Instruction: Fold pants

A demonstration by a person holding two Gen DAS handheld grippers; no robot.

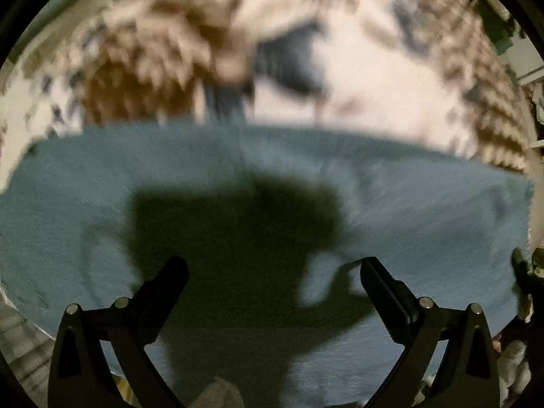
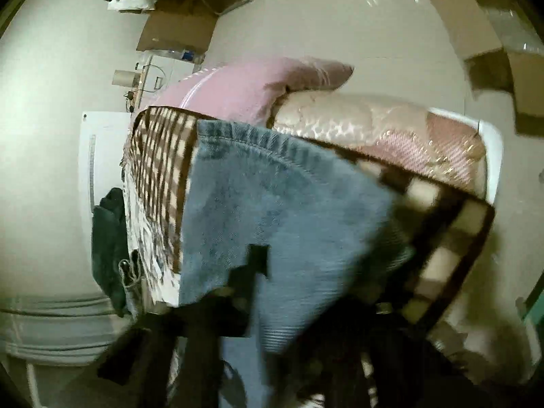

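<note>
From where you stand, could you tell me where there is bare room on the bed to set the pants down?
The jeans already cover the near half under the open left gripper. Bare checked blanket lies beyond their far edge. In the right view, pillows crowd the far end.

Motion blur smears the right claw (image 2: 190,333) into dark shapes, so its jaws cannot be read; the checked blanket (image 1: 142,68) beyond the jeans (image 1: 425,210) is perhaps equally blurred.

Pants (image 1: 408,204): light blue denim.
Spread flat, mildly wrinkled, on a brown-checked blanket; elastic gathered waistband (image 2: 258,139) visible at one end.
</note>
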